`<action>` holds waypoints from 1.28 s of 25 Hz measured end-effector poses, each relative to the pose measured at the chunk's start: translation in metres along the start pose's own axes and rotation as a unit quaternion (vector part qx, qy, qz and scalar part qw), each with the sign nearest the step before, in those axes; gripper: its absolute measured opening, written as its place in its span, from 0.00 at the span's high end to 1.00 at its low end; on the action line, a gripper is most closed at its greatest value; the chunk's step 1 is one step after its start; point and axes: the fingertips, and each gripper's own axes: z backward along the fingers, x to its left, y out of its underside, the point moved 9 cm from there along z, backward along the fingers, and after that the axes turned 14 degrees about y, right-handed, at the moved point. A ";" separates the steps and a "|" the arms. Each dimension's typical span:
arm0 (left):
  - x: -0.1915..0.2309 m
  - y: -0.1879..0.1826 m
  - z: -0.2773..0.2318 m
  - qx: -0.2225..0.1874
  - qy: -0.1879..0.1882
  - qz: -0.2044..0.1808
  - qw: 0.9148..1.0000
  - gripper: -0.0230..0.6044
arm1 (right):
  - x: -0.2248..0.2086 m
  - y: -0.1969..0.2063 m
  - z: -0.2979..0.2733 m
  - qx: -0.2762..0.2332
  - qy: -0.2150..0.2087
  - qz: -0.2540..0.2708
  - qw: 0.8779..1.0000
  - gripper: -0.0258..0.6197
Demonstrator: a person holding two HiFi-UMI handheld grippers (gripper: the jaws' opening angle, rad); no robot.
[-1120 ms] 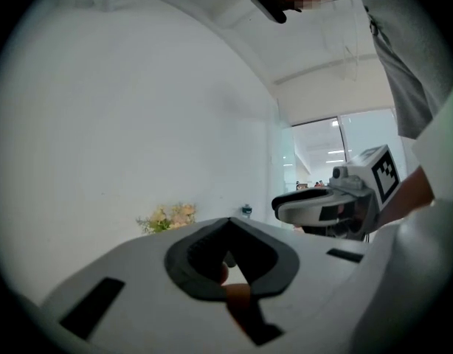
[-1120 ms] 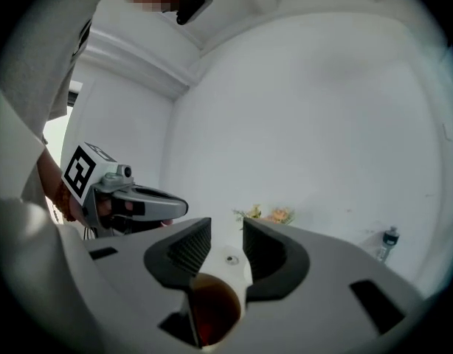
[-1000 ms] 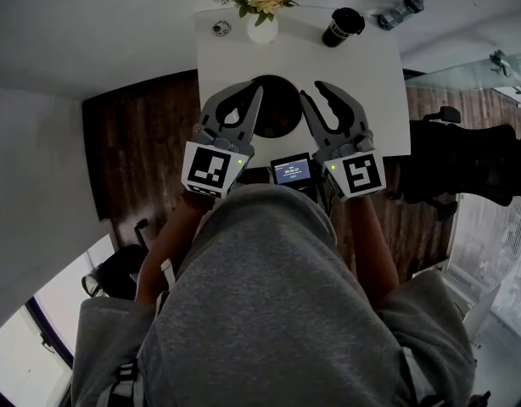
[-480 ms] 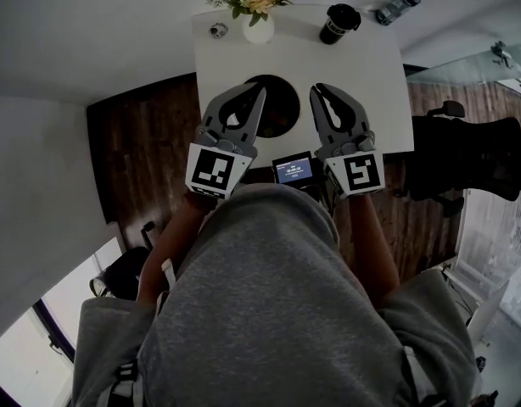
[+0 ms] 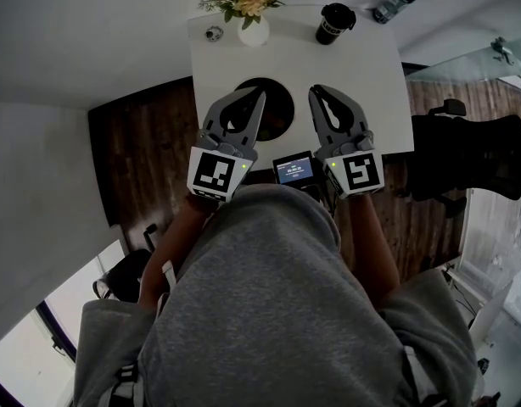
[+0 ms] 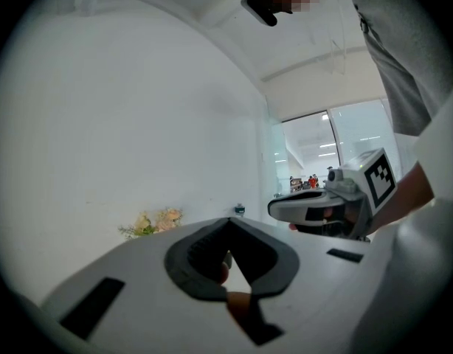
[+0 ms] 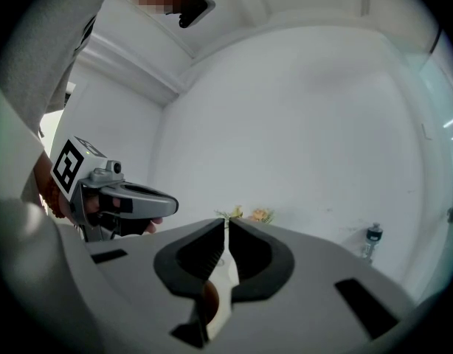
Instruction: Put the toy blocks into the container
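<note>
While no block shows in any view, the container (image 5: 279, 108) sits dark and round on the table (image 5: 362, 66), its inside too shadowed to tell what it holds. Over its left part hangs the left gripper (image 5: 261, 94), jaws pressed together on nothing; just right of the container the right gripper (image 5: 315, 91) is likewise clenched and empty. Both point away from the person, side by side, which reads as a neutral pose, not a reach. Beyond the container stand the vase (image 5: 254, 30), cup (image 5: 335, 24) and bottle (image 5: 394, 4), well clear of the work.
</note>
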 end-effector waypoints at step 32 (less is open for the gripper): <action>-0.043 0.024 -0.052 0.035 0.028 0.033 0.998 0.96 | -0.054 0.023 0.042 0.033 0.025 0.003 0.999 0.95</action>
